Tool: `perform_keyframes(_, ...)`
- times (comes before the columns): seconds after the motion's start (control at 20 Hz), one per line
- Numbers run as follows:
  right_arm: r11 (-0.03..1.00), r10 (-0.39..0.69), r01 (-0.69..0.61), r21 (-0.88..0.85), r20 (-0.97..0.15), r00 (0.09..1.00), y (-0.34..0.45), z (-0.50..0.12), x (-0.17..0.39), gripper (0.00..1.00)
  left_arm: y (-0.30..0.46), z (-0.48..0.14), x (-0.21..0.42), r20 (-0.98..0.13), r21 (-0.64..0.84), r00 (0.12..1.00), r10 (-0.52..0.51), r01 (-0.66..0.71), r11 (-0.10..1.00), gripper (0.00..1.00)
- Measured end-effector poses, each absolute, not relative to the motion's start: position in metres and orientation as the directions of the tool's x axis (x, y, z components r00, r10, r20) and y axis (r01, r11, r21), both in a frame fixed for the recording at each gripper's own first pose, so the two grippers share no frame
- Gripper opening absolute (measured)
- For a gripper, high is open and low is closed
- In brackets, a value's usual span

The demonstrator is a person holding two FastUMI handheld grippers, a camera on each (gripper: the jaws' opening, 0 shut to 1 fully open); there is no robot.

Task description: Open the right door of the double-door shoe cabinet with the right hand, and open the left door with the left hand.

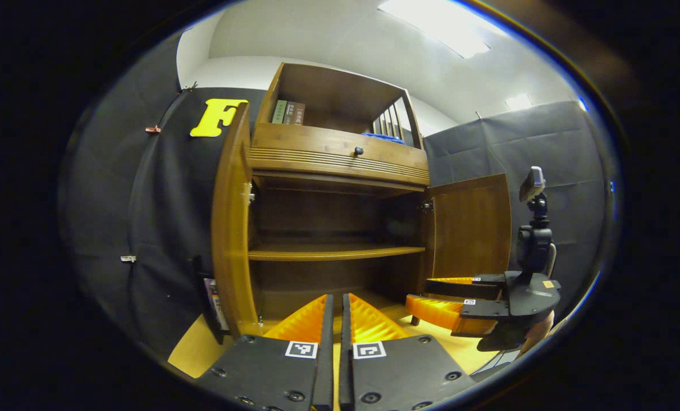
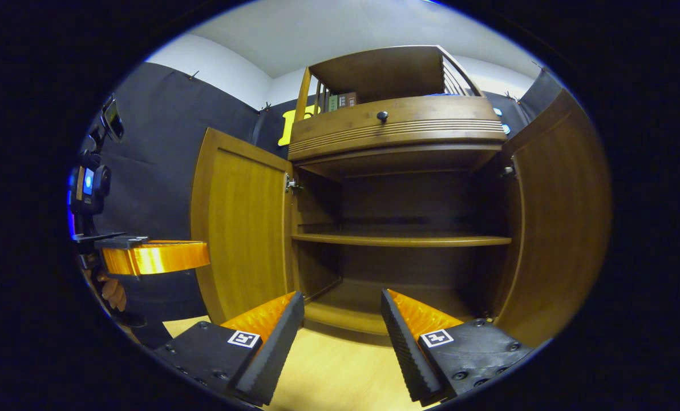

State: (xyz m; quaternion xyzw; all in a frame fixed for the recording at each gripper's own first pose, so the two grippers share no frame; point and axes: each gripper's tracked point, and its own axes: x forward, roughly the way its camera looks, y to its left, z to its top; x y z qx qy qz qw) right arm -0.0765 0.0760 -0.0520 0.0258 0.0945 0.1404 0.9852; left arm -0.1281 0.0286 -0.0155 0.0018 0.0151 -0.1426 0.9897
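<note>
Judging from both views, the task looks essentially complete: the brown wooden double-door shoe cabinet [image 2: 400, 228] stands straight ahead of each claw with both doors swung wide, its middle shelf [image 2: 400, 240] and floor exposed and bare. The left wooden door [image 1: 230, 228] stands edge-on just ahead and left of the left claw [image 1: 334, 311], whose fingers are pressed nearly together on nothing; the right wooden door [image 2: 557, 222] hangs open ahead and right of the right claw [image 2: 343, 308], fingers spread and empty. Neither claw touches a door, so only withdrawal seems left.
</note>
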Motion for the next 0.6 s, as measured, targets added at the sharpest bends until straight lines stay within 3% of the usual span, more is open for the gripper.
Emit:
perform_keyframes(0.05, 0.964, 0.265, -0.257, 0.064, -0.176, 0.948, 0.066, -0.050, -0.078, 0.87, 0.025, -0.017, -0.123, -0.027, -0.008, 0.959, -0.283, 0.283, 0.959, 0.11)
perform_keyframes(0.3, 0.982, 0.189, -0.185, 0.041, -0.170, 0.967, 0.026, -0.044, -0.078, 0.87, 0.007, -0.023, -0.089, -0.008, 0.030, 0.970, -0.244, 0.244, 0.969, 0.22)
perform_keyframes(0.4, 0.987, 0.161, -0.158, 0.029, -0.176, 0.971, 0.012, -0.045, -0.077, 0.87, 0.001, -0.026, -0.076, 0.006, 0.050, 0.973, -0.229, 0.228, 0.972, 0.37)
perform_keyframes(0.55, 0.991, 0.134, -0.134, 0.008, -0.180, 0.974, -0.005, -0.045, -0.075, 0.87, -0.004, -0.039, -0.058, -0.014, 0.069, 0.981, -0.195, 0.196, 0.978, 0.72)
perform_keyframes(0.6, 0.992, 0.128, -0.129, 0.006, -0.181, 0.975, -0.009, -0.045, -0.074, 0.87, -0.002, -0.044, -0.053, -0.026, 0.080, 0.984, -0.174, 0.175, 0.981, 0.76)
